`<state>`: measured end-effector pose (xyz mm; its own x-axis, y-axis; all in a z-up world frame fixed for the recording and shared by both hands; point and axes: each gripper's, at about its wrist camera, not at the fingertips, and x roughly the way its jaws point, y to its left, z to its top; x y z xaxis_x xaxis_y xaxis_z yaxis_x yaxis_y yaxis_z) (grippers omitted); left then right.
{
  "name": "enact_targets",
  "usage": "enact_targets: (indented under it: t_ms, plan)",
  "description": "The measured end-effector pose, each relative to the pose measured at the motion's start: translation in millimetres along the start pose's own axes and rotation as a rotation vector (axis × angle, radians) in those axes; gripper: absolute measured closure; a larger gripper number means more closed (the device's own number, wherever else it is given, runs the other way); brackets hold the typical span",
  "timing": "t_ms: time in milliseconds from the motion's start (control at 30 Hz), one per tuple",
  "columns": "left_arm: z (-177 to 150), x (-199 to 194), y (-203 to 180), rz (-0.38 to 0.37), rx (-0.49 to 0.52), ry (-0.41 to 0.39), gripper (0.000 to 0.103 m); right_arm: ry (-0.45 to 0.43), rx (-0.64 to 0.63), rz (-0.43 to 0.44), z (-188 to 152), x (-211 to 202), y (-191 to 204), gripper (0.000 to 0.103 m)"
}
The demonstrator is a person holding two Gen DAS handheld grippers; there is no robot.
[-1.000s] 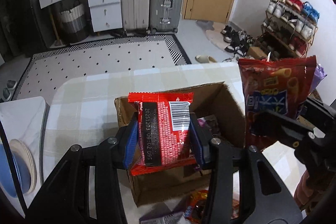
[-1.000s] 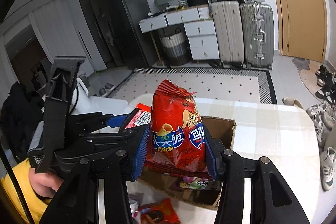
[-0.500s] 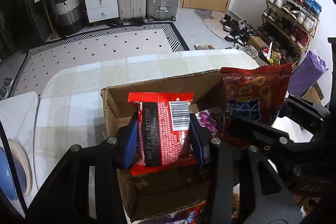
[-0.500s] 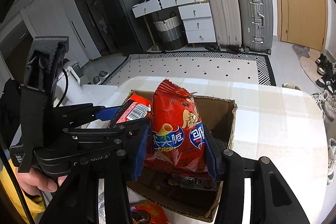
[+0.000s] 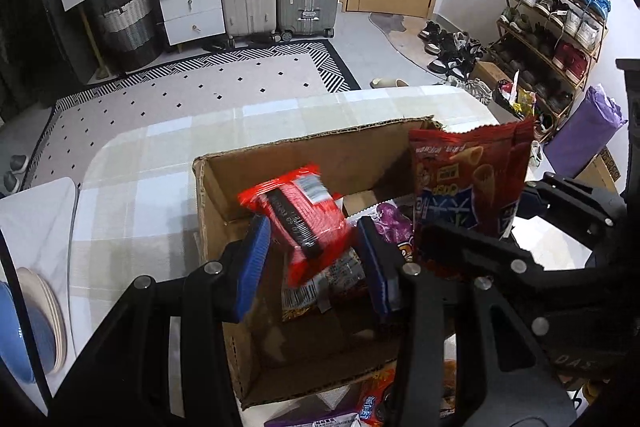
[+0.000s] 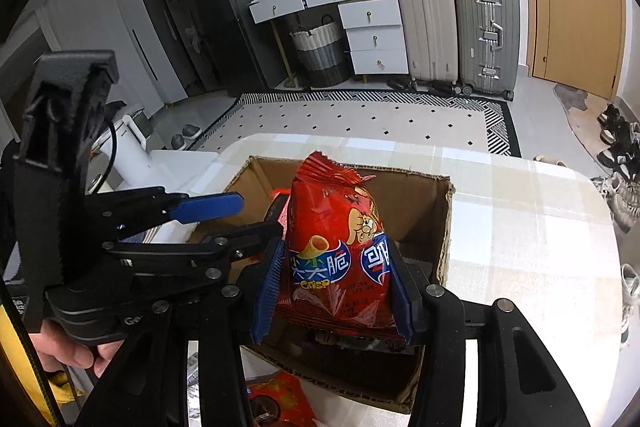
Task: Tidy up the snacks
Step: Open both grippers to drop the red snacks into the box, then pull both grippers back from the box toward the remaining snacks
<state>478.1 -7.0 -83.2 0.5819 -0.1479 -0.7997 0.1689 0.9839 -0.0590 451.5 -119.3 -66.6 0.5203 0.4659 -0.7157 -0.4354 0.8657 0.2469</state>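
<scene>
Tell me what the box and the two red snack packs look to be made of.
Box: brown corrugated cardboard, matte; fluting shows along the cut rim. Crisp bag in the right claw: glossy printed plastic film, crinkled, serrated top seal. Red packet dropping from the left claw: likely similar shiny film; blurred.

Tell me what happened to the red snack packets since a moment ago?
The left gripper opened its jaws and let go of the small red packet, which is tipping, blurred, into the cardboard box. The right gripper stays shut on the red crisp bag above the box.
</scene>
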Motion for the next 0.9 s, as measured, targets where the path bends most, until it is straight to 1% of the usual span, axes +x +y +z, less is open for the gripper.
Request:
enact_targets:
  t_ms: [167,333,400,500,567,667,800,900]
  plan:
    - [-2.5,-2.2,-0.1,0.002,0.000,0.003,0.061,0.023,0.004,-0.009,-1.1,7.2,-2.1,0.054]
    - [-4.4,-4.8,-0.5,0.006,0.002,0.003,0.060,0.020,0.024,-0.015,-3.7,8.4,-9.3,0.054]
    - [-5.9,-4.9,-0.7,0.003,-0.002,0.006,0.059,0.018,0.031,-0.016,-4.0,7.8,-10.9,0.051]
    - [-7.8,-5.9,-1.9,0.008,0.001,0.007,0.059,0.014,0.027,-0.030,-4.4,4.9,-11.0,0.051]
    - [-8.4,-8.2,-2.4,0.006,-0.001,0.006,0.058,0.004,0.011,-0.045,-4.9,0.4,-9.1,0.051]
    - [-9.4,-11.9,-3.3,0.007,0.001,-0.002,0.058,-0.009,0.008,-0.044,-4.9,-6.4,-8.5,0.051]
    - [-11.4,-25.2,-5.8,0.008,0.005,-0.023,0.051,-0.028,0.012,-0.042,-4.8,-18.4,-6.7,0.051]
    - [-14.2,-40.0,-10.7,0.020,0.017,-0.043,0.051,-0.040,0.003,-0.045,-5.2,-30.0,-1.7,0.051]
